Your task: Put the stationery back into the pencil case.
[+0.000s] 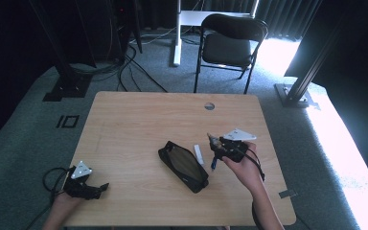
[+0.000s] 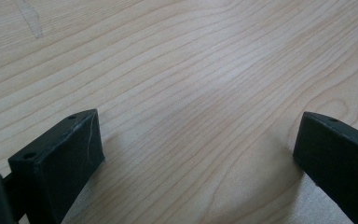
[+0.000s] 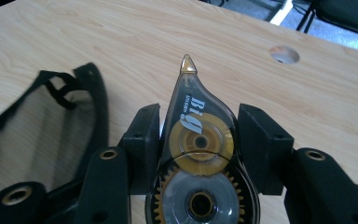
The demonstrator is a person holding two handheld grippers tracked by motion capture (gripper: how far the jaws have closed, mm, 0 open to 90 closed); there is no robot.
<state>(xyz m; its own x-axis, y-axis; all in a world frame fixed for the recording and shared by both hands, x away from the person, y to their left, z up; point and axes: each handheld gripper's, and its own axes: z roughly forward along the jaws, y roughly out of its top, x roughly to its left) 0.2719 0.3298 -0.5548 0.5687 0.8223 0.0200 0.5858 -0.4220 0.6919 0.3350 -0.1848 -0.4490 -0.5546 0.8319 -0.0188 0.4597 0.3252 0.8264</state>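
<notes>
One pouch (image 1: 184, 166) – one tape roller (image 3: 199, 154) – one eraser (image 1: 198, 154)

Correction tape (image 3: 200, 154) rear cut off at bottom edge.

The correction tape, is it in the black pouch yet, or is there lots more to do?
Not yet. Done: the right gripper has picked up the correction tape and is shut on it above the table. In hand: carrying it beside the open black pouch. Probably left: dropping it in, then the white stick and blue item. The left gripper rests open.
</notes>
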